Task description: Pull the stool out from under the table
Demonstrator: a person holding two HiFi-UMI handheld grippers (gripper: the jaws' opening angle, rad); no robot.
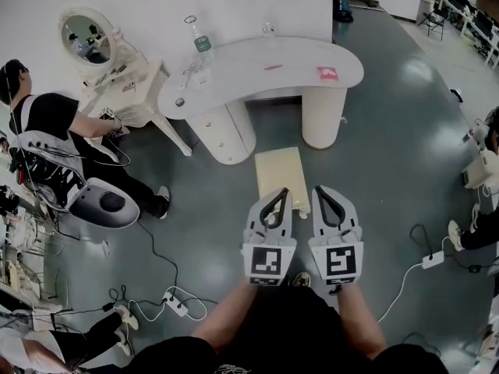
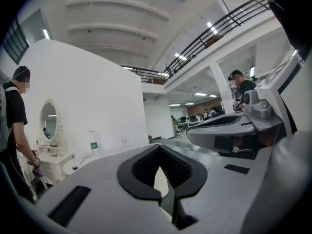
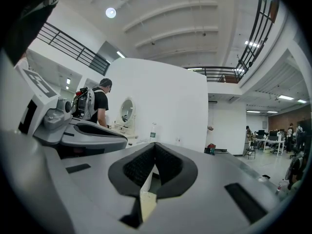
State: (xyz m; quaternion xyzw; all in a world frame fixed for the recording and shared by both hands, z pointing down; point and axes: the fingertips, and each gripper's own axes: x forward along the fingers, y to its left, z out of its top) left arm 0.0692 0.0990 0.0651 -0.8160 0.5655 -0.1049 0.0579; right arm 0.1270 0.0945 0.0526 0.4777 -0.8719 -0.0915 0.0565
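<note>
A cream rectangular stool (image 1: 281, 174) stands on the grey floor just in front of the white curved table (image 1: 265, 67), between its two legs and mostly clear of the tabletop. My left gripper (image 1: 277, 195) and right gripper (image 1: 323, 193) hover side by side over the stool's near end, both shut with nothing between the jaws. In the left gripper view the left gripper (image 2: 158, 148) shows its dark pads meeting at the tip. The right gripper (image 3: 155, 145) looks the same in the right gripper view, and a sliver of the cream stool (image 3: 146, 203) shows below its pads.
A plastic bottle (image 1: 202, 44) and a pink item (image 1: 327, 73) sit on the table. A white vanity with an oval mirror (image 1: 87, 37) stands at the left, with a person (image 1: 54, 127) beside it. Cables and a power strip (image 1: 176, 304) lie on the floor at the left front; another person (image 1: 483, 209) is at the right edge.
</note>
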